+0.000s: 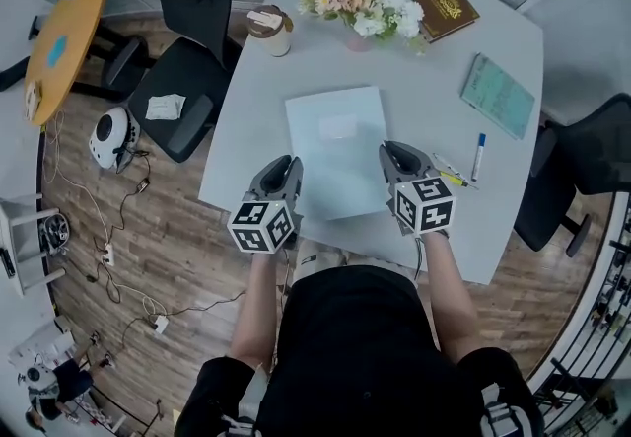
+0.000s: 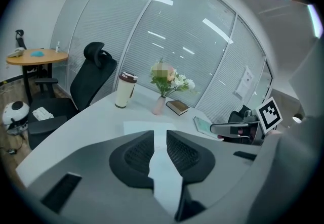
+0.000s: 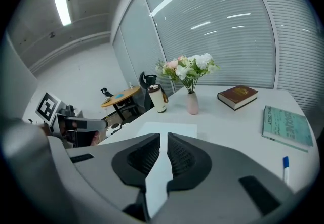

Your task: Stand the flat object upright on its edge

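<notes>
The flat object (image 1: 335, 149) is a pale blue thin rectangle lying flat on the white table (image 1: 246, 119). It also shows ahead of the jaws in the left gripper view (image 2: 147, 128) and in the right gripper view (image 3: 172, 128). My left gripper (image 1: 286, 169) sits at its near left edge and my right gripper (image 1: 396, 155) at its near right edge. In the left gripper view the left gripper (image 2: 160, 139) has a narrow gap between its jaws. The right gripper (image 3: 163, 142) stands the same way. Both are open, and I see nothing pinched between either pair of pads.
At the table's far side stand a vase of flowers (image 1: 360, 1), a lidded cup (image 1: 268, 31) and a brown book (image 1: 446, 11). A teal book (image 1: 498, 95) and a blue-capped pen (image 1: 478, 156) lie to the right. Black office chairs stand at the left (image 1: 182, 60) and right (image 1: 582, 179).
</notes>
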{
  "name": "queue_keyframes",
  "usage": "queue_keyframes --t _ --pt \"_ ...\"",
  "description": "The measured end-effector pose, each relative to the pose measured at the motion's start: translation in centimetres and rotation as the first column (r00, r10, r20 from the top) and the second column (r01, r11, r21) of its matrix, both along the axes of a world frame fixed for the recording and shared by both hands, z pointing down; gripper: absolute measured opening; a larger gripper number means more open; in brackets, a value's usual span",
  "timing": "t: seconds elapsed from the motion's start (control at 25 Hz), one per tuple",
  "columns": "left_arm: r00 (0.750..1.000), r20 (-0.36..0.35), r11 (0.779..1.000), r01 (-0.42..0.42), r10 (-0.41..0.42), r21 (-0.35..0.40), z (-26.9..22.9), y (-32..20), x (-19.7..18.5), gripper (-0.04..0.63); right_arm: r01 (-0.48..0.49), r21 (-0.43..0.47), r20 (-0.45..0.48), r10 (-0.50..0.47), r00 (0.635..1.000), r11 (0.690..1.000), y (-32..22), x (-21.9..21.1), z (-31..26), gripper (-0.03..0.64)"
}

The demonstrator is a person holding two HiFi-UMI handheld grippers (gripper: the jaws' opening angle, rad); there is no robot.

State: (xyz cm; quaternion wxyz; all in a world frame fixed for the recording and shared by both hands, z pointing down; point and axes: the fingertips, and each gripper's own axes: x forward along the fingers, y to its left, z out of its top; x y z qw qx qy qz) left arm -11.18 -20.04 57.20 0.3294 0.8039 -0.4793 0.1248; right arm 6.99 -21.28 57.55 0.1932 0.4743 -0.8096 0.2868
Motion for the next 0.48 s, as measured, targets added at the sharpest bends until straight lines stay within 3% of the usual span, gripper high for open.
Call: queue_keyframes --t 0.48 --pt "1.000 -0.014 0.992 0.016 -0.018 -0.123 5.8 -3.2 -1.6 0.115 -0.018 -0.086 -0.036 0.015 0.999 0.996 -2.9 0.0 4.4 0.104"
